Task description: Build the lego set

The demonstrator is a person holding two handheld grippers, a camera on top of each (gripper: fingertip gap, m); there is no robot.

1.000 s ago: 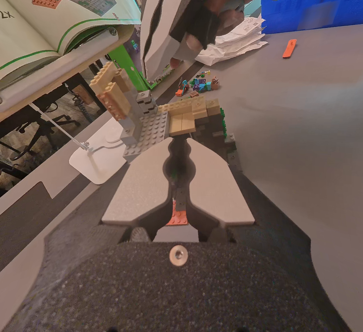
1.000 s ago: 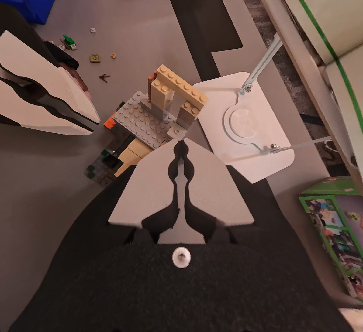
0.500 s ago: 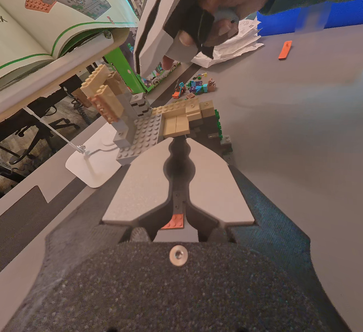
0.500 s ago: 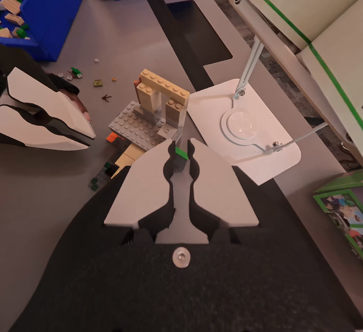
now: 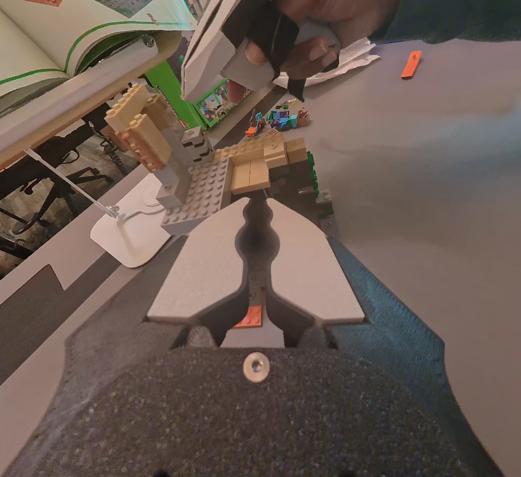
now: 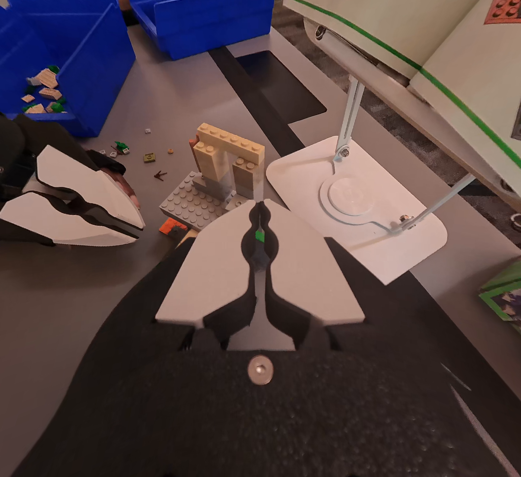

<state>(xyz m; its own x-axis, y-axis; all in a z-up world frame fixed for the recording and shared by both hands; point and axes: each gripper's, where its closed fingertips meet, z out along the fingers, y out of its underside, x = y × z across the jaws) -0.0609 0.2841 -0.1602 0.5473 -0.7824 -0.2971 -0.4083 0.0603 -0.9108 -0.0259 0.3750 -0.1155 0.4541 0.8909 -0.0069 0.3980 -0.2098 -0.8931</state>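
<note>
The lego build (image 6: 214,181) is standing partly assembled at mid-table: grey plate, tan arch, tan floor. Loose pieces (image 6: 42,91) are waiting in the far-left blue bin (image 6: 93,68). The left gripper (image 5: 258,204) and right gripper (image 6: 260,204) are both showing jaws nearly closed, seemingly empty. The stand base (image 6: 366,209) is crowding the right; the left table (image 6: 70,294) is offering room.

A white stand base (image 6: 358,209) sits on the grey table (image 5: 423,209). Crumpled white papers (image 5: 346,63) lie at the far side, near an orange flat tool (image 5: 411,64).
</note>
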